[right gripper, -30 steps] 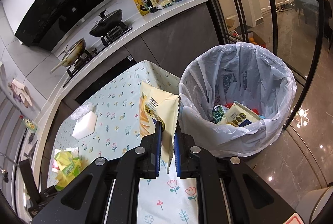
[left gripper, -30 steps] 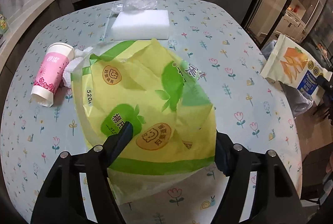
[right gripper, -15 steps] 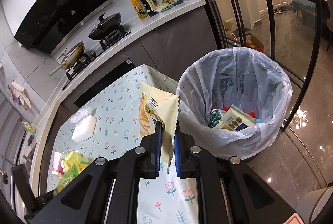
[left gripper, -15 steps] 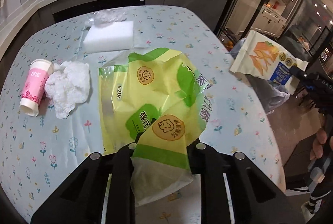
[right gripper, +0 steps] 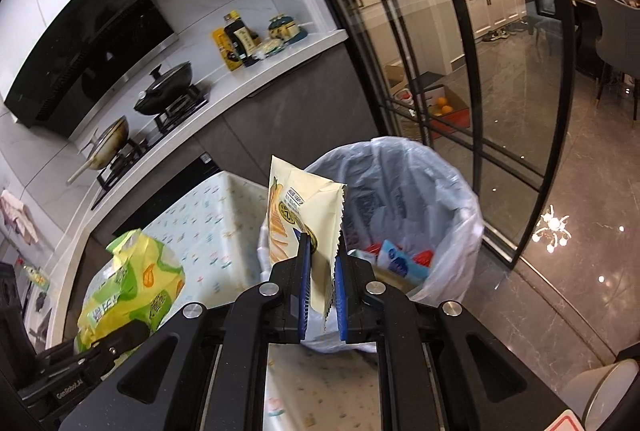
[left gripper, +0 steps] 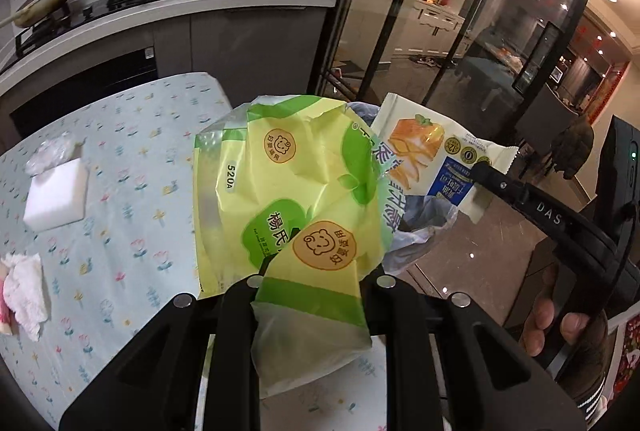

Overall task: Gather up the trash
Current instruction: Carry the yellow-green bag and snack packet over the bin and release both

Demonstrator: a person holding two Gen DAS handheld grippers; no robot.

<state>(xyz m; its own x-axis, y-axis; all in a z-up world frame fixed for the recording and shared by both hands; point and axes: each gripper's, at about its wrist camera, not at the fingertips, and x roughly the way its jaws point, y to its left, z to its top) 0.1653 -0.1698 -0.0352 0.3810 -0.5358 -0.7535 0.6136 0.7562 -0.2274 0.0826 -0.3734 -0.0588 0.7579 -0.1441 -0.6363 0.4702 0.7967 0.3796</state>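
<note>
Left gripper (left gripper: 316,271) clamped on floppy green bag (left gripper: 288,187), right gripper (right gripper: 320,263) on wrapper (right gripper: 298,211). Risk: releasing short of bin (right gripper: 440,199), litter landing on desk (left gripper: 132,151) or floor.

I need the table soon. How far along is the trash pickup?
Done: several packets lie in the lined bin. In hand: the left gripper holds a green-yellow bag, the right gripper a cream snack packet near the bin. Left: crumpled tissue, white foam block, clear plastic wrap.
</note>
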